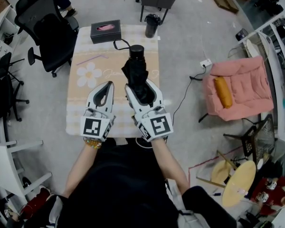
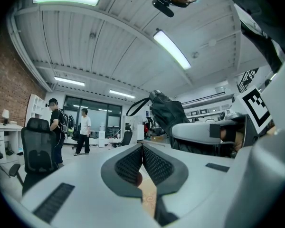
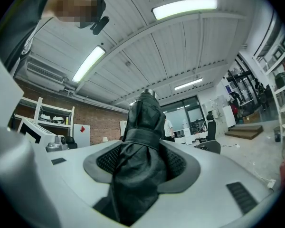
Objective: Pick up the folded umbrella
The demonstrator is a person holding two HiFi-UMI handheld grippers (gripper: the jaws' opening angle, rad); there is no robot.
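The folded black umbrella (image 1: 136,73) is clamped between the jaws of my right gripper (image 1: 141,90), held above the table with its handle end pointing away from me. Seen along the right gripper's own jaws, the umbrella (image 3: 140,160) fills the gap, its strap wrapped round the folded cloth, and both pads press on it. My left gripper (image 1: 106,93) hovers just left of it, jaws together with nothing between them. From the left gripper view the umbrella (image 2: 167,113) and its wrist loop show to the right, with the left gripper (image 2: 142,163) shut.
The table (image 1: 85,91) carries a flowered cloth, a dark tissue box (image 1: 105,31) at its far edge and a black cable. A black bottle (image 1: 152,25) stands at the far right corner. Office chairs (image 1: 45,30) stand left, a pink seat (image 1: 237,89) right.
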